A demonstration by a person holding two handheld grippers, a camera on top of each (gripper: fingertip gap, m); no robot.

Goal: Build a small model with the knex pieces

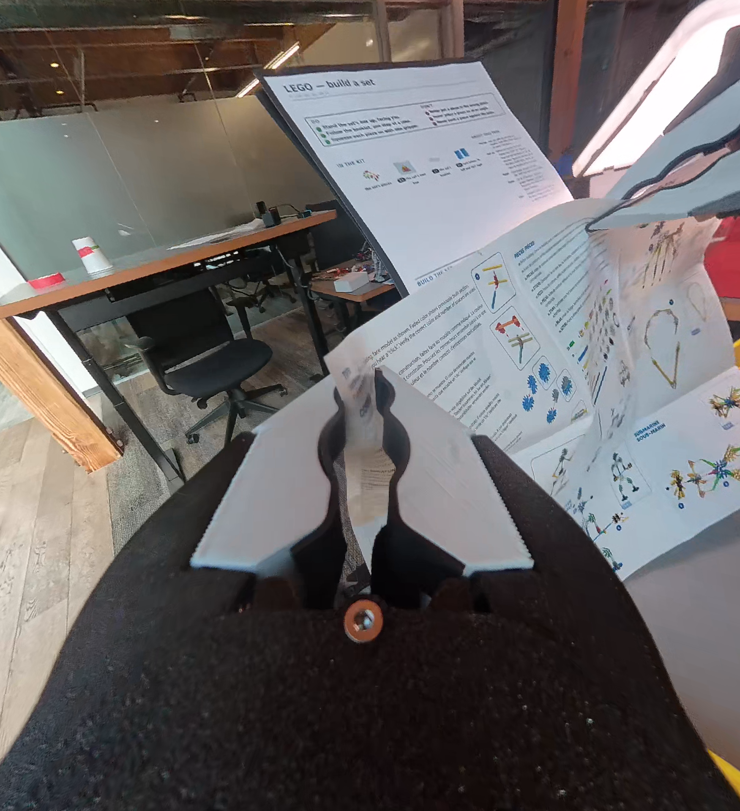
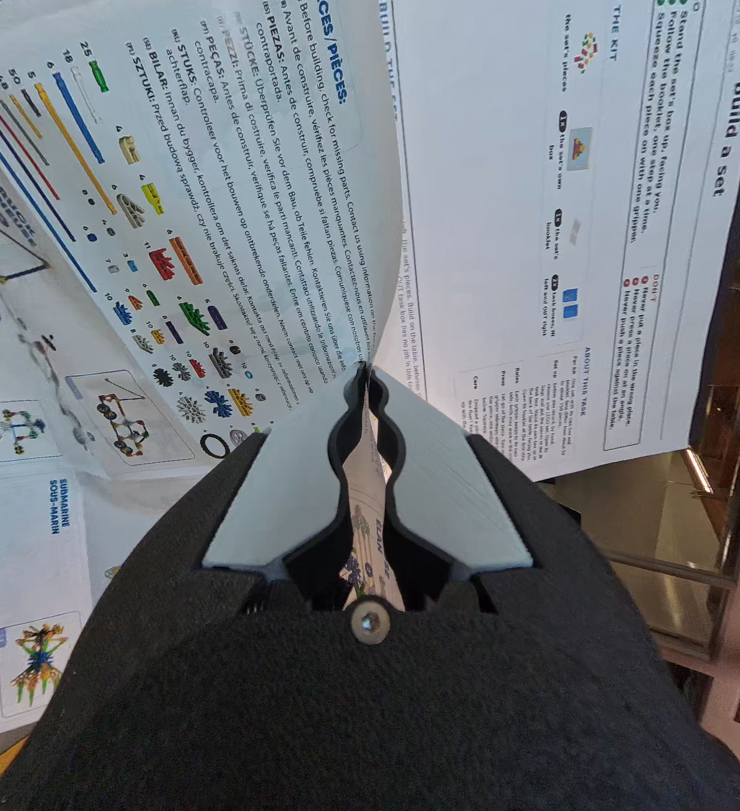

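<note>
Paper is pinched at both ends here: the left gripper (image 1: 374, 382) has its jaws closed on the near left edge of the unfolded instruction sheet (image 1: 579, 373), and the right gripper (image 2: 367, 373) is clamped on the far upper edge (it shows top right in the left wrist view). The sheet hangs stretched between them, above the counter (image 1: 710, 658), in front of a propped printed page (image 1: 425, 175).
</note>
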